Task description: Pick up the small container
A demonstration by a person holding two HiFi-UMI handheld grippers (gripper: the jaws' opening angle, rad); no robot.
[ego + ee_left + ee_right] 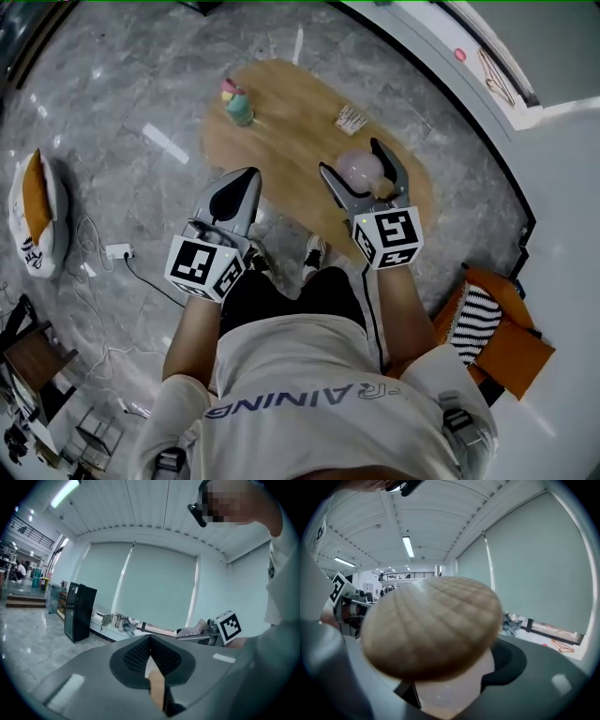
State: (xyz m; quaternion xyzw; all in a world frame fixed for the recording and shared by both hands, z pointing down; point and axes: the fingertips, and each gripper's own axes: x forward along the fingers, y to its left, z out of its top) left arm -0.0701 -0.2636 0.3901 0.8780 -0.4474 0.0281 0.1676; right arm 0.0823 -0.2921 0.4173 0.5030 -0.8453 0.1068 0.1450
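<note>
The small container (359, 170) is a pale pink tub with a tan, shell-ribbed lid. My right gripper (349, 157) is shut on it and holds it above the near end of the oval wooden table (291, 131). In the right gripper view the container (431, 630) fills the middle between the jaws of the right gripper (450, 686), which is tipped up toward the ceiling. My left gripper (248, 176) hangs to the left over the table's near edge. In the left gripper view the left gripper (150, 640) has its jaws together, with nothing gripped.
A teal cup (238, 105) with a pink top stands at the table's far left. A small printed packet (352, 119) lies at its far right. On the floor are a cushion (37, 211), a power strip (119, 250) with cables, and a striped orange cushion (487, 323).
</note>
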